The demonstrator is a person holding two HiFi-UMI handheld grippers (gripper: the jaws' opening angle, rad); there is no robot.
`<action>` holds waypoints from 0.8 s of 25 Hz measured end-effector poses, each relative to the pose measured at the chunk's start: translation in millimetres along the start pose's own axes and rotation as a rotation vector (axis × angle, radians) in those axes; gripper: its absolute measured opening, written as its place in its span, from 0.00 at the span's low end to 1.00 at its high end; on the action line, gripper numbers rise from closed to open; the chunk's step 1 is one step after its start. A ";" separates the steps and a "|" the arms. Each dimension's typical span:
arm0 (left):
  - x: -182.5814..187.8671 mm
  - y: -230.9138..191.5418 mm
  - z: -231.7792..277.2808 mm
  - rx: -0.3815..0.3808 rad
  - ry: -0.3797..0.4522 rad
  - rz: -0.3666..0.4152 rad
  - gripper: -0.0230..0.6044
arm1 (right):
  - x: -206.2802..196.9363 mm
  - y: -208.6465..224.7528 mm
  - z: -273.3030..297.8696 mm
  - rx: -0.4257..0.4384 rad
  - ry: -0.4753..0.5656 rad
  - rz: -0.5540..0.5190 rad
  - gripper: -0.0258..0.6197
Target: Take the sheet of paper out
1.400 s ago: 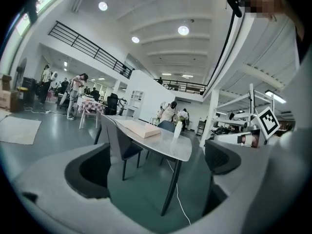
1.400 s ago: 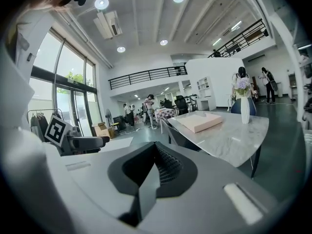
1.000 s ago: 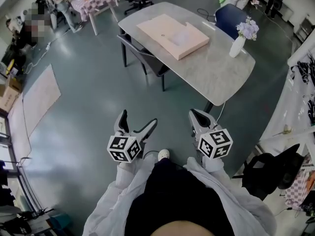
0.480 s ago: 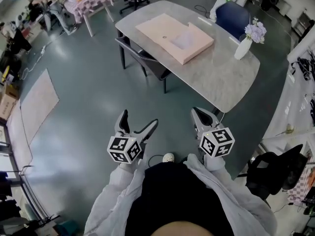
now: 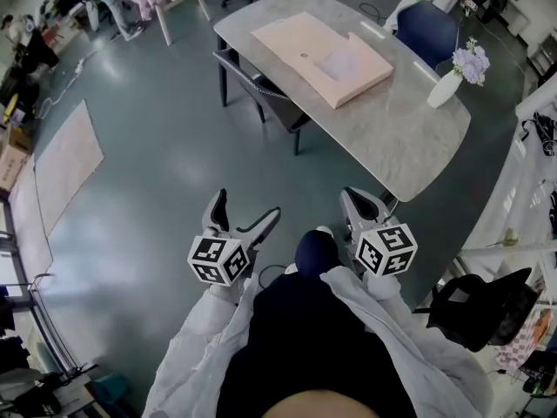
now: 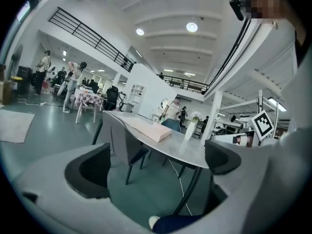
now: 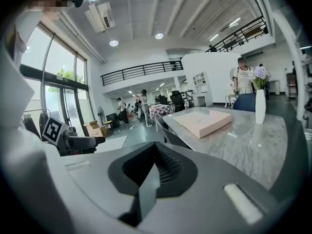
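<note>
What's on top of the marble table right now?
A flat pink box and a white vase of flowers sit on the table. Whatever the box holds is covered.

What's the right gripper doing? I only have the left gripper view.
Observer: The right gripper is shut, with nothing between the jaws.
Operator: What's on the box top?
Observer: The head view shows a pale patch on the box. I can't tell if it's the paper.
Operator: Are we at the table?
Observer: No. Bare floor lies between the table and both the left gripper and the right one.
</note>
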State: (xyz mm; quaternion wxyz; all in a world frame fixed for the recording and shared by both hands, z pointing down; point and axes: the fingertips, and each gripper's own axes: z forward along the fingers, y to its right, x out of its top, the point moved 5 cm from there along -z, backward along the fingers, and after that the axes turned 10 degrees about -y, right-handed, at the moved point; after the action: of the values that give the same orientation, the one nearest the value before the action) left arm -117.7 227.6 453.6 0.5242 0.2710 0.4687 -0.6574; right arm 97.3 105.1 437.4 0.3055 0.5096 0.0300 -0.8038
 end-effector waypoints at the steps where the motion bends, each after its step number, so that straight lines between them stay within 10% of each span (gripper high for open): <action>1: -0.4 -0.4 2.5 -0.003 -0.004 0.001 0.99 | -1.3 1.7 1.7 0.000 -0.002 0.005 0.06; 20: 81.4 -46.7 126.0 -0.035 -0.014 0.032 0.99 | 78.1 92.1 95.5 -0.019 0.053 0.035 0.06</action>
State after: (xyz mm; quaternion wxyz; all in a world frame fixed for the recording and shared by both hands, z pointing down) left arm -169.5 79.3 452.3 0.5423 0.2646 0.4721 -0.6426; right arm 45.9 -39.9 442.0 0.3232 0.5282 0.0367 -0.7844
